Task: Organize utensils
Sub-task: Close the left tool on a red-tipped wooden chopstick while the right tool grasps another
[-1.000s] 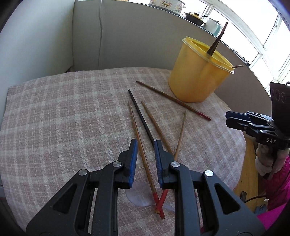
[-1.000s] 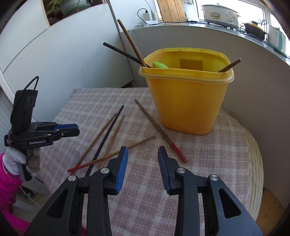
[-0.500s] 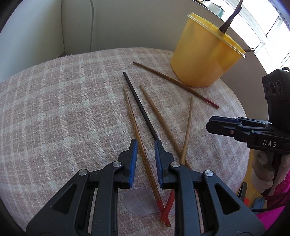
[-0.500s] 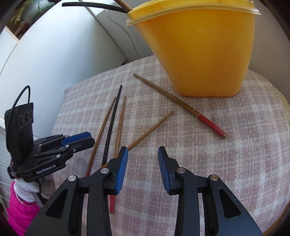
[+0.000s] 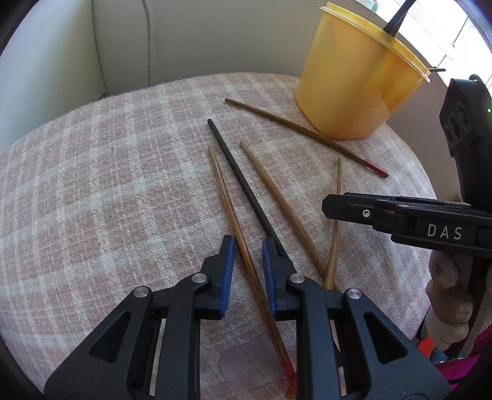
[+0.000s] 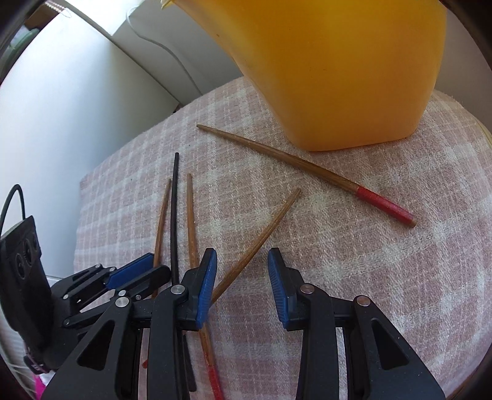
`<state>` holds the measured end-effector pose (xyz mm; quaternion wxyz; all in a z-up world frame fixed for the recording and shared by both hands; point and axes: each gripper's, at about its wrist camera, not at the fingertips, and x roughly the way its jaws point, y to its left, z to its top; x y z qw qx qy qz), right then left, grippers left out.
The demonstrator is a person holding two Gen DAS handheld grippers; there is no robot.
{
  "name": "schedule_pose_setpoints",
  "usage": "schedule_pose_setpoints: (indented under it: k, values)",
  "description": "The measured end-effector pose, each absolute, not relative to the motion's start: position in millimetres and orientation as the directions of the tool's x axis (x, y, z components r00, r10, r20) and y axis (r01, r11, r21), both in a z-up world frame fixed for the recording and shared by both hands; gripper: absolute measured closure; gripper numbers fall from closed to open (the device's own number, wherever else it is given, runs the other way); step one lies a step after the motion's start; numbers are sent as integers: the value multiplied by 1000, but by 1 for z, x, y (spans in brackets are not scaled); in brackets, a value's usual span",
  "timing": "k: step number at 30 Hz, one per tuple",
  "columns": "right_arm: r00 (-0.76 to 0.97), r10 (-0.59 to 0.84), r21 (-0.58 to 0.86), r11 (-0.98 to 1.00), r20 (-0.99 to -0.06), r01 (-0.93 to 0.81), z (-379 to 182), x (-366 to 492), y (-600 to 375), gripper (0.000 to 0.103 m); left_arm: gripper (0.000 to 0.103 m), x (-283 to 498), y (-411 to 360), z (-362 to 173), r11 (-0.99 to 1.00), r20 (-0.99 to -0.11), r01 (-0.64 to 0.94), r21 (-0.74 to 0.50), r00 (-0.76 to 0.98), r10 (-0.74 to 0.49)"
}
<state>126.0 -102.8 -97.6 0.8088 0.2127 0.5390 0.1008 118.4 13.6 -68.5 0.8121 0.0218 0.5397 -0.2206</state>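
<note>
Both grippers have dropped closer to the checked cloth (image 5: pixel 92 215) than a second ago. The left gripper (image 5: pixel 247 246), narrowly parted, straddles a brown chopstick (image 5: pixel 236 237) without pinching it; the right gripper (image 6: pixel 242 261) (wider apart) holds nothing. The yellow tub (image 5: pixel 347 92) holds a dark stick (image 5: pixel 396 18), perhaps another chopstick. Five chopsticks lie loose on the cloth.
</note>
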Motion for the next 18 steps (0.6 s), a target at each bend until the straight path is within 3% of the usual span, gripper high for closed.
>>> schedule_pose_setpoints:
  k: [6,9,13,18]
  values:
    - [397,348,399,916,-849,51,-95,131,-92,72,93,127,13,-70,901,-884,384,-201,325,-336]
    - [395,341,389,920,-853,47,-99,135,-85,86,95,129,20,-69,904,-883,376,-205,327,-336]
    - [390,357,408,912,-849,52,-102,137,-92,95,98,131,30,-67,911,-886,368,-188,337,-319]
    - [387,368,411,911,-846,31,-103,138,-90,98,98,135,44,-67,920,-895,356,-164,339,-291]
